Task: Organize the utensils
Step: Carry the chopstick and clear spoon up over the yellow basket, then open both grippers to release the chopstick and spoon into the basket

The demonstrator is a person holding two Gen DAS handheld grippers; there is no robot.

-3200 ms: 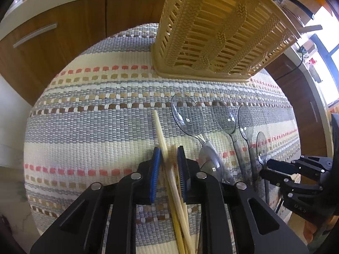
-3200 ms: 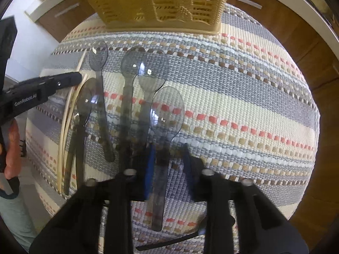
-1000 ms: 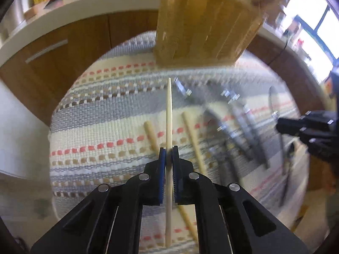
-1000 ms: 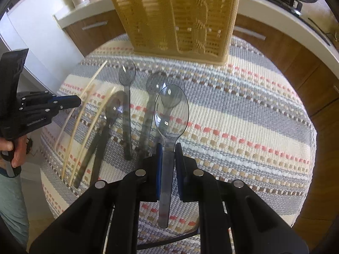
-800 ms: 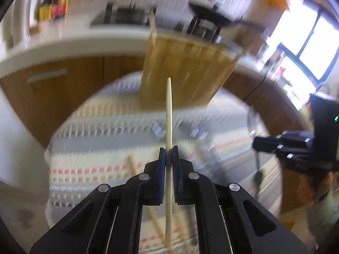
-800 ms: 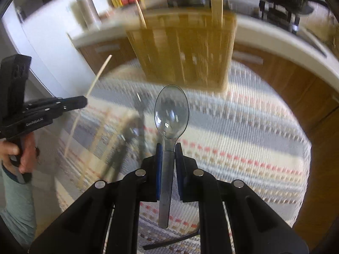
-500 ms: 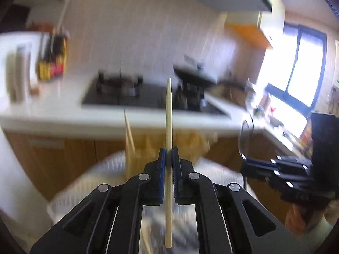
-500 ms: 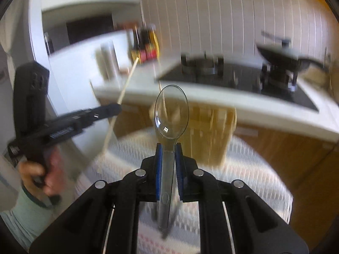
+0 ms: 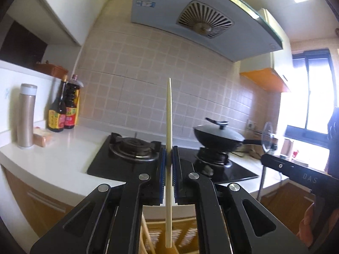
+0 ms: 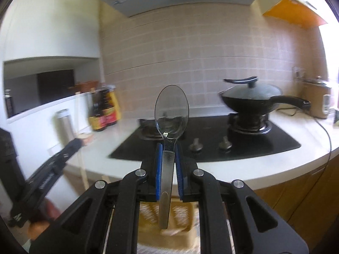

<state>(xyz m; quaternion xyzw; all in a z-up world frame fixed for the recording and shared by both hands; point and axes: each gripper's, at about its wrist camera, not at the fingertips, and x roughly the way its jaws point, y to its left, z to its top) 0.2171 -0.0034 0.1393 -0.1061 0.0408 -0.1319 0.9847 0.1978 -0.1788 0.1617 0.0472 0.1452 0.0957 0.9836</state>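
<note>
My left gripper (image 9: 168, 158) is shut on a pale wooden chopstick (image 9: 168, 114) held upright, its lower end over the yellow woven basket (image 9: 182, 232) seen below between the fingers. My right gripper (image 10: 168, 154) is shut on the handle of a clear plastic spoon (image 10: 171, 112), bowl up, with the handle end over the same basket (image 10: 180, 213). The right gripper (image 9: 273, 160) with its spoon shows at the right of the left wrist view. The left gripper (image 10: 74, 145) with its chopstick shows at the left of the right wrist view.
A white counter (image 9: 63, 148) carries a black gas hob (image 9: 135, 148), a lidded black wok (image 9: 218, 137), sauce bottles (image 9: 63, 110) and a steel flask (image 9: 26, 116). A range hood (image 9: 201, 21) hangs above. Wooden cabinet fronts (image 10: 307, 201) are below the counter.
Both grippers closed on their utensils, lifted them off the striped mat and tilted up level, so the views now face the kitchen wall with the basket below.
</note>
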